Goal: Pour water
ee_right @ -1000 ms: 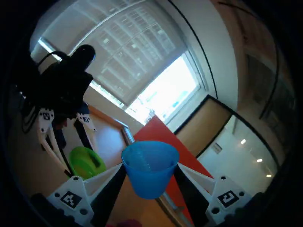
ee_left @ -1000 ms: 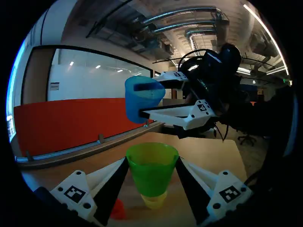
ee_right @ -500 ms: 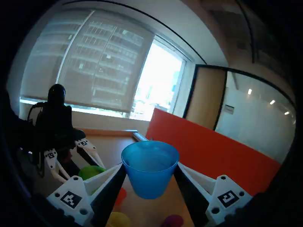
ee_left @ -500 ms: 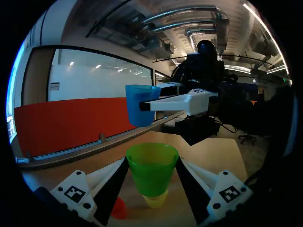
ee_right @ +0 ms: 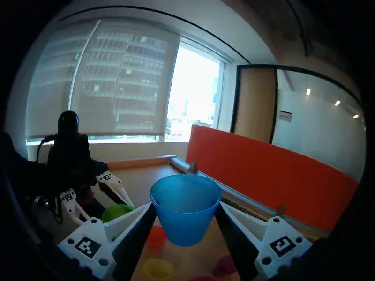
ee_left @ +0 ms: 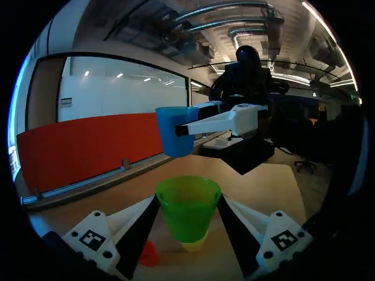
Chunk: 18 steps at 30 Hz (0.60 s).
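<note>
Cameras behind left claw (ee_left: 187, 199) and right claw (ee_right: 185, 204) face each other, sharing the table (ee_left: 262, 182).

My left holds a translucent green cup (ee_left: 188, 208), my right a blue cup (ee_right: 185, 208). My white fingers (ee_left: 119, 219) bear black-and-white square tags. Far partition (ee_left: 84, 147): orange-red.

The left gripper (ee_left: 187, 200) and right gripper (ee_right: 186, 206) are of identical build. Each has two white, wedge-shaped fingers (ee_left: 140, 225) with black inner faces. Each finger carries a square black-and-white marker (ee_left: 91, 240) with dark screw heads (ee_left: 108, 255) set around it. Behind the right gripper's fingers sits a black, boxy housing (ee_left: 246, 77) with a rounded top, and a black cable (ee_left: 218, 84) loops beside it. The left gripper's housing (ee_right: 70, 154) has the same black colour and rounded top, with a thin black cable (ee_right: 41, 141).
</note>
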Tool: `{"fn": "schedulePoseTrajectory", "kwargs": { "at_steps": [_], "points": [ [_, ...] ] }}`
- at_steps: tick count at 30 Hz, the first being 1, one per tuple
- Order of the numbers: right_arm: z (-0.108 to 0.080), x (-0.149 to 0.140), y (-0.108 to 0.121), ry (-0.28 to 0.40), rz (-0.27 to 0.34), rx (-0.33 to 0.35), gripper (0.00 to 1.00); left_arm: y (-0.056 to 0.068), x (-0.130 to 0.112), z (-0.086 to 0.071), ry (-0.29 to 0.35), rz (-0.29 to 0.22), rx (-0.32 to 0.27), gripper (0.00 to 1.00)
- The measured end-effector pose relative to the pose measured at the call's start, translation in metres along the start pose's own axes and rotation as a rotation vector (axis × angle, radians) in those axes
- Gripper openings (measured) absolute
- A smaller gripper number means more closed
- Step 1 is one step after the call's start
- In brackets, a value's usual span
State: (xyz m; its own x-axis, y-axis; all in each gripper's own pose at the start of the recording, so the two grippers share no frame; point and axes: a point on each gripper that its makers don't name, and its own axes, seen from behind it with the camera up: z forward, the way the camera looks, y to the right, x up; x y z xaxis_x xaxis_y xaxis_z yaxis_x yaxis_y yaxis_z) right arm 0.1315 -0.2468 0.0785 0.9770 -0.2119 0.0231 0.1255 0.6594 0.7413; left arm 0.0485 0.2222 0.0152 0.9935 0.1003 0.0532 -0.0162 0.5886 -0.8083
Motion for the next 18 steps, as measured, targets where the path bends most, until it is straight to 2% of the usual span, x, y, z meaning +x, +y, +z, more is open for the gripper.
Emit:
{"fn": "schedulePoseTrajectory", "kwargs": {
  "at_steps": [5, 18],
  "points": [
    [-0.006, -0.010, 0.004, -0.021, 0.021, 0.007, 0.88, -0.003, -0.007, 0.000, -0.045, 0.005, -0.004, 0.86],
    [-0.023, -0.039, 0.010, -0.096, 0.014, 0.019, 0.88, -0.012, -0.028, 0.000, -0.175, 0.039, 0.005, 0.86]
  ]
}}
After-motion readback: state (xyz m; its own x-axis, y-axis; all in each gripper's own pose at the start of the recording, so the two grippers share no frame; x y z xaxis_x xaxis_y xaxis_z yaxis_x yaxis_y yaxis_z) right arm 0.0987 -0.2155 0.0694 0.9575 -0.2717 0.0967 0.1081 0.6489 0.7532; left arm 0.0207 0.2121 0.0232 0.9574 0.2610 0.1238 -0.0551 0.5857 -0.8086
